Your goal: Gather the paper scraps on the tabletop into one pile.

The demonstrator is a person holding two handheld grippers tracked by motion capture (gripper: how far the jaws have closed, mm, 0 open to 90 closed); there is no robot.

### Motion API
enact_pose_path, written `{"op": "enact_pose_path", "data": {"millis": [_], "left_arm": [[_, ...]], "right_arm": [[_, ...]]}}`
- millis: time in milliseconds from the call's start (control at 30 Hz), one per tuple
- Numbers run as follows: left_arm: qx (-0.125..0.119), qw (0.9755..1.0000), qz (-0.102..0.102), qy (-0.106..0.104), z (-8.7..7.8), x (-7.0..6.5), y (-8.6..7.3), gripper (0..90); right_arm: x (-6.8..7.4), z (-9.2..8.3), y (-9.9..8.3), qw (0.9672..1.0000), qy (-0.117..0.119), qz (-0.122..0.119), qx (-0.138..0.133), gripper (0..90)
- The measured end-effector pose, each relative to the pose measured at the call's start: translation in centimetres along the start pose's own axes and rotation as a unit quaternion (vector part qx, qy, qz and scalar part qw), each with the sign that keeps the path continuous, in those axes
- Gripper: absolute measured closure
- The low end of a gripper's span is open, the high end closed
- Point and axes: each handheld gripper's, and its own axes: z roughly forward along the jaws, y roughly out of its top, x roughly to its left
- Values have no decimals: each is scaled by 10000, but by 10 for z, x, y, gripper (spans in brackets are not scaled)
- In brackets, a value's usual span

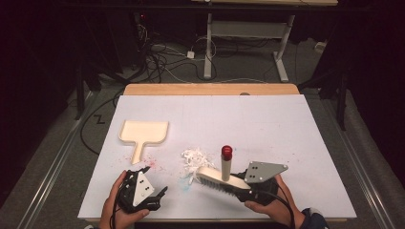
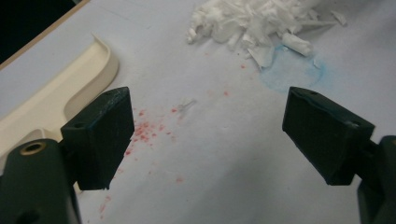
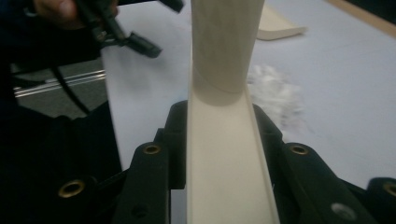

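High view, brush: a cream hand brush (image 1: pixel 217 177) with a red-capped upright handle lies on the white-covered desk (image 1: pixel 267 119), bristles down, just beside a pile of white paper shreds (image 1: pixel 193 160).
High view, right hand-held gripper (image 1: pixel 244 183): clamped on the end of the brush's flat back, held from the person's near right.
High view, left hand-held gripper (image 1: pixel 160 194): low over the near left of the desk, jaws apart, holding nothing.
High view, dustpan: a cream dustpan (image 1: pixel 143 133) lies flat, well left of the shreds, handle pointing toward the person.
Left gripper view, jaws: wide open over bare paper; red specks (image 2: pixel 147 133) and a blue smudge (image 2: pixel 289 70) lie between and ahead of them.
Left gripper view, surroundings: the dustpan's handle (image 2: pixel 65 100) sits just beside the left jaw; the shreds (image 2: pixel 254 23) lie farther ahead.
Right gripper view, grip: both jaws pinch the brush's back (image 3: pixel 224 163), with its handle rising ahead.
Handling, judged: the brush looks stiff, light, smooth plastic; the shreds seem feather-light and likely to scatter.
Hold, judged: the dustpan's narrow handle is the natural place to grasp.
Obstacles, judged: nothing stands between dustpan and shreds.
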Motion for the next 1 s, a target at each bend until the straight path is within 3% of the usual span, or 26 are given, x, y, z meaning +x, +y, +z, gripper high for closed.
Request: {"op": "enact_pose_path", "data": {"millis": [67, 133, 300, 467, 633, 1000], "left_arm": [[-8, 10000, -29, -2, 0, 1, -1, 160], [13, 10000, -9, -12, 1, 1, -1, 160], [66, 9999, 80, -99, 4, -3, 0, 160], [94, 9997, 140, -150, 7, -6, 1, 160], [129, 9996, 175, -185, 9, -7, 1, 160], [87, 9997, 144, -150, 7, -6, 1, 160]], "right_arm": [[5, 12, 0, 9997, 209, -90, 104, 675], [9, 31, -1, 9985, 356, -353, 214, 676], [3, 48, -1, 9981, 276, -486, 241, 677], [-19, 53, 2, 9991, -44, -392, 133, 676], [-29, 54, 3, 9993, -115, -354, 6, 676], [-13, 45, 11, 9985, -26, -468, -291, 675]]}}
